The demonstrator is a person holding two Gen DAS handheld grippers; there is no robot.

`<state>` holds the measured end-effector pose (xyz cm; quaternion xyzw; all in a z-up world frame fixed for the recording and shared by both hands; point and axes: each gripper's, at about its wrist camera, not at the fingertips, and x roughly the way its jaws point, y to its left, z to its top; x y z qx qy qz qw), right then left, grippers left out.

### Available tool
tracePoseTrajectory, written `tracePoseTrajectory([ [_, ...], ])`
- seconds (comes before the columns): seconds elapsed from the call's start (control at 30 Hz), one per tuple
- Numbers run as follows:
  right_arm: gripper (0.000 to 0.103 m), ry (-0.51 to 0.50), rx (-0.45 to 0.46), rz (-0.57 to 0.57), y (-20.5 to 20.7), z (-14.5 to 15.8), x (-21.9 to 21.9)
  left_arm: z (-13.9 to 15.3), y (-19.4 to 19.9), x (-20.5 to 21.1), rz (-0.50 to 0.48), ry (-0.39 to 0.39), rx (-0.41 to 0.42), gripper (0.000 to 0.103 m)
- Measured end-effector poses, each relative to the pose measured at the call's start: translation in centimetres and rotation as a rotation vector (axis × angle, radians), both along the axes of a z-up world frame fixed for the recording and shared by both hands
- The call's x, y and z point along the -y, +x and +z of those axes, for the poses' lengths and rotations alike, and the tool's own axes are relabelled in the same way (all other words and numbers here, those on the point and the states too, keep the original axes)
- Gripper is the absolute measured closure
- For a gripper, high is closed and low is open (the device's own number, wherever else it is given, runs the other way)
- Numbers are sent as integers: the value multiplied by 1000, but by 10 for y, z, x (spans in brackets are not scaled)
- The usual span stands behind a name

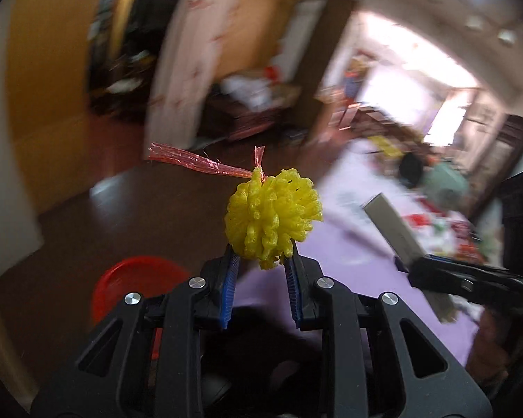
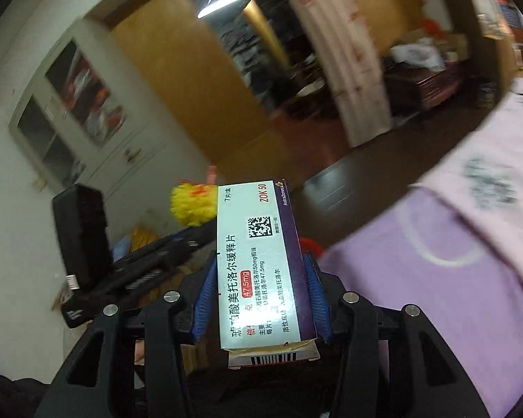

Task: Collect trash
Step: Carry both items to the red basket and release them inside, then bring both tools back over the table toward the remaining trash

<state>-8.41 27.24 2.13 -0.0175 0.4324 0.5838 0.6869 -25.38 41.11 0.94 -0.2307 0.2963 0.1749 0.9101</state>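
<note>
My left gripper (image 1: 261, 257) is shut on a yellow foam fruit net (image 1: 272, 216), which has a pink plastic strip (image 1: 198, 163) tied to its top. In the right wrist view, my right gripper (image 2: 259, 257) is shut on a white and purple medicine box (image 2: 261, 264), held lengthwise between the blue pads. Each camera catches the other gripper. The box (image 1: 394, 233) and right gripper (image 1: 436, 271) show at the right of the left view. The foam net (image 2: 191, 205) and left gripper (image 2: 177, 244) show at the left of the right view. Both are held in the air.
A red bin (image 1: 136, 285) stands on the dark wooden floor (image 1: 139, 209) below my left gripper. A purple cloth (image 2: 436, 278) covers the table on the right, with cluttered items (image 1: 446, 223) at its far end. A white cabinet (image 2: 69, 122) stands against the wall.
</note>
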Motion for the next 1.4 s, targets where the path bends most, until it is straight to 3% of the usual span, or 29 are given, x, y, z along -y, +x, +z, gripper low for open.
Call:
tracePoseTrajectory([
  [0.07, 55, -65, -56, 80, -10, -37, -56, -37, 4, -27, 53, -26, -111, 76],
  [0.17, 56, -163, -126, 98, -15, -96, -114, -110, 14, -69, 133, -97, -300, 77],
  [0.2, 56, -179, -197, 105, -10, -120, -131, -139, 18, -85, 147, -140, -366, 77],
  [0.3, 55, -233, -327, 77, 0, -169, -160, -201, 16, -117, 187, -260, -471, 77],
  [0.43, 56, -301, -339, 67, -3, -200, -186, -236, 11, -134, 196, -280, -540, 77],
  [0.77, 54, -352, -400, 54, 11, -234, -195, -243, 17, -130, 206, -215, -613, 73],
  [0.93, 41, -344, -407, 68, 21, -240, -186, -241, 25, -128, 222, -212, -606, 58],
  [1.03, 41, -314, -395, 77, 25, -233, -182, -231, 24, -126, 232, -189, -590, 51],
  [1.1, 41, -278, -381, 78, 25, -218, -173, -220, 21, -125, 235, -181, -559, 43],
  [1.27, 37, -176, -320, 109, 17, -170, -147, -184, 16, -117, 262, -146, -486, 34],
  [1.4, 26, -76, -197, 110, 4, -117, -96, -149, 18, -94, 267, -38, -404, 30],
])
